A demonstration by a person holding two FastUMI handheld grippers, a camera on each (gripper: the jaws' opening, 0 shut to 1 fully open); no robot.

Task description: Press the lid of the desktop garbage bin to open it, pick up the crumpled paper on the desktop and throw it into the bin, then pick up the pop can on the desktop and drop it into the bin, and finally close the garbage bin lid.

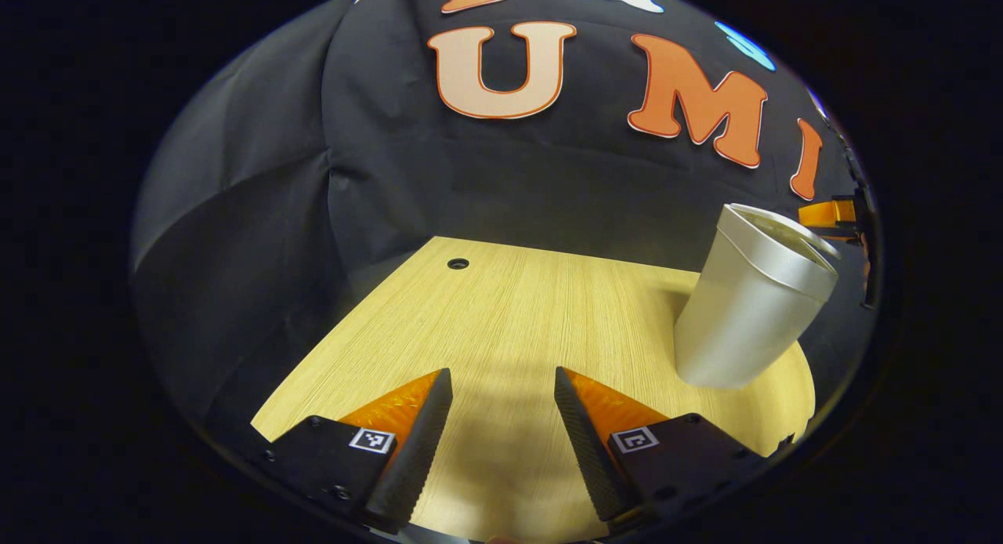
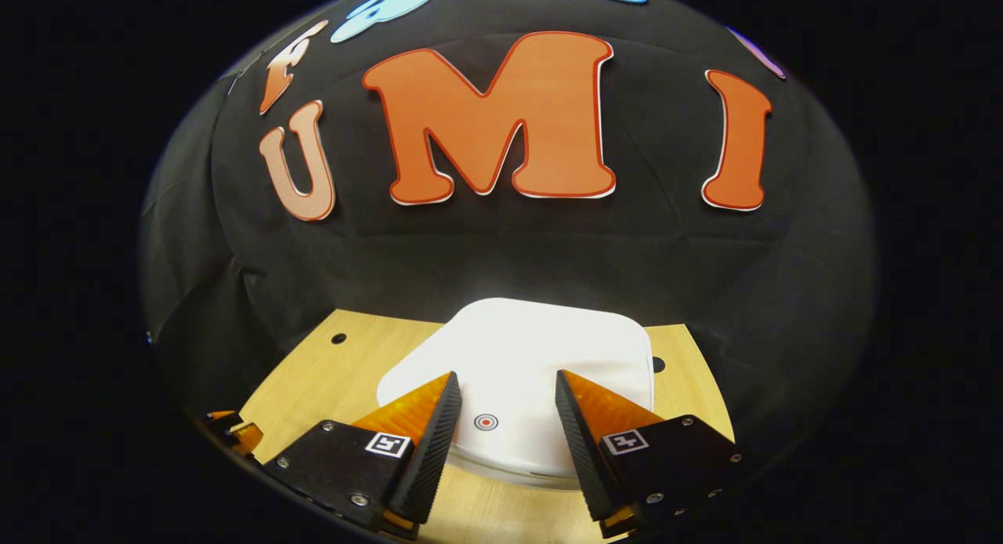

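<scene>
On the desk [image 1: 501, 309], both grippers (fingers spread, empty): right gripper [image 2: 501, 418] above the bin's [image 1: 752, 309] closed lid [image 2: 533, 356], left gripper [image 1: 501, 418] aside.

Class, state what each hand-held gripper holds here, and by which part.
Nothing. The left hand-held gripper is open over the desk; the right hand-held gripper is open above the bin lid.

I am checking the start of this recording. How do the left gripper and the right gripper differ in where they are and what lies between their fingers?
1. The left gripper is over bare table; the right gripper is over the bin's lid.
2. Wood shows between the left gripper's fingers; the lid's red ring mark shows between the right gripper's fingers.
3. The bin stands to the right of the left gripper, apart from it.

Both are open and hold nothing.
</scene>
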